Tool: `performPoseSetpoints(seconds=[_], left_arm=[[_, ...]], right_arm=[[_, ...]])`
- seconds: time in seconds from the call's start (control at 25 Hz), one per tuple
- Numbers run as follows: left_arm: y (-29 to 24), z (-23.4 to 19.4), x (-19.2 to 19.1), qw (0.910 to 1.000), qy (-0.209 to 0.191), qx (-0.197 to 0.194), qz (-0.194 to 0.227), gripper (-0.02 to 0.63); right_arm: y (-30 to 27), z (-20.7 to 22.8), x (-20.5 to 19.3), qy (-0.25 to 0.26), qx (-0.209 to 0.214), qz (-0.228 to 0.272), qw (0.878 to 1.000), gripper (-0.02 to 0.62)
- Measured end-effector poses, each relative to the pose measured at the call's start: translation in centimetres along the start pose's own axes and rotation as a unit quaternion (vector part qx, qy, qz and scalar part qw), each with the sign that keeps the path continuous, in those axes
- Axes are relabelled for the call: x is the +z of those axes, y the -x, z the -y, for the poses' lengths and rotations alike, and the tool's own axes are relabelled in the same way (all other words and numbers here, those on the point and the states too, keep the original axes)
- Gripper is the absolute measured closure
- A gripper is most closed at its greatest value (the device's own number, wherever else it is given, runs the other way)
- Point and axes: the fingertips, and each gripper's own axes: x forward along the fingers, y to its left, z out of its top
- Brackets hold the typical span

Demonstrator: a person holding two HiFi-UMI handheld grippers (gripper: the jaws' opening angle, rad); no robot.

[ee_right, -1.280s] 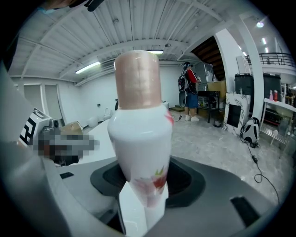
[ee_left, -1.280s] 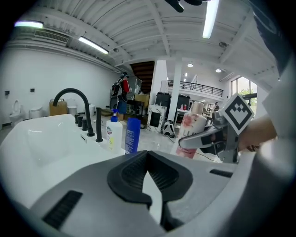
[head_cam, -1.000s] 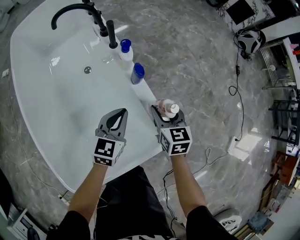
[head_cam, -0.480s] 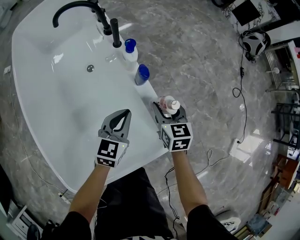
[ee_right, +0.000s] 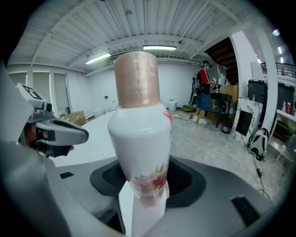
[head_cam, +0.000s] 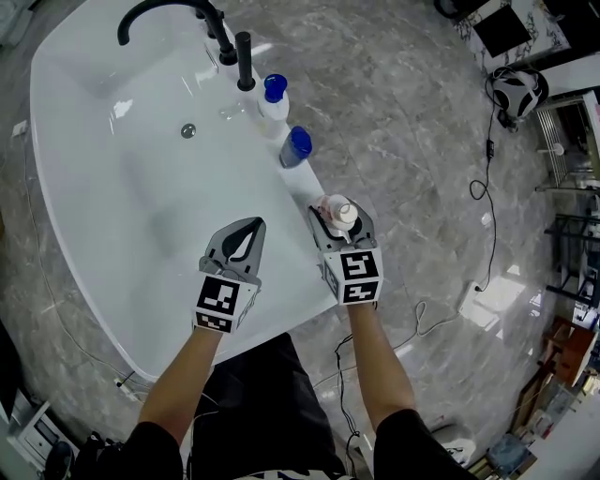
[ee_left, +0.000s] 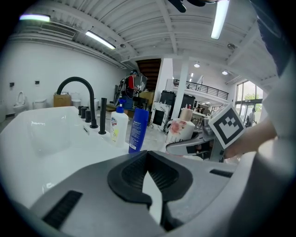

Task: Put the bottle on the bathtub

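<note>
A white bottle (head_cam: 343,213) with a tan cap and a red flower print stands upright between the jaws of my right gripper (head_cam: 339,221), which is shut on it. It hangs at the outer edge of the white bathtub's rim (head_cam: 306,187), just beyond a blue bottle. In the right gripper view the bottle (ee_right: 138,134) fills the middle, gripped low on its body by the right gripper (ee_right: 141,183). My left gripper (head_cam: 249,228) hovers over the tub's near end, shut and holding nothing. The left gripper (ee_left: 147,155) has the held bottle (ee_left: 181,131) to its right.
On the rim stand a blue bottle (head_cam: 296,145), a white bottle with a blue cap (head_cam: 274,94), black taps (head_cam: 244,58) and a curved black faucet (head_cam: 159,13). The drain (head_cam: 188,130) lies in the basin. Cables (head_cam: 486,169) and a helmet (head_cam: 514,90) lie on the marble floor.
My right gripper has carried the bottle leftward, closer to the tub rim and the blue bottle. The left gripper has hardly moved and stays shut.
</note>
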Motion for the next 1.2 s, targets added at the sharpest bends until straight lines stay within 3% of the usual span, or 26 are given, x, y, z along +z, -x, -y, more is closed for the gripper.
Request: performPoseSetpoints(seconds=[0.56,1.0,1.2], left_arm=[[3.7,1.6,2.8,1.0000,0.006,0.002,0.002,0.598],[11.8,5.2,8.9,0.9996,0.002,0.001,0.027,0.598],[15.5,8.1,10.4,0.9991,-0.011,-0.023,0.032,0.598]], right_arm=[[3.7,-0.4,0.8,-0.012,-0.014,-0.014,1.000,0.347],[16.0,-2.8,5.3,-0.057,-0.033,0.040,0.997,0.348],[21.8,-5.6,6.8,-0.063,-0.024,0.064,0.996,0.351]])
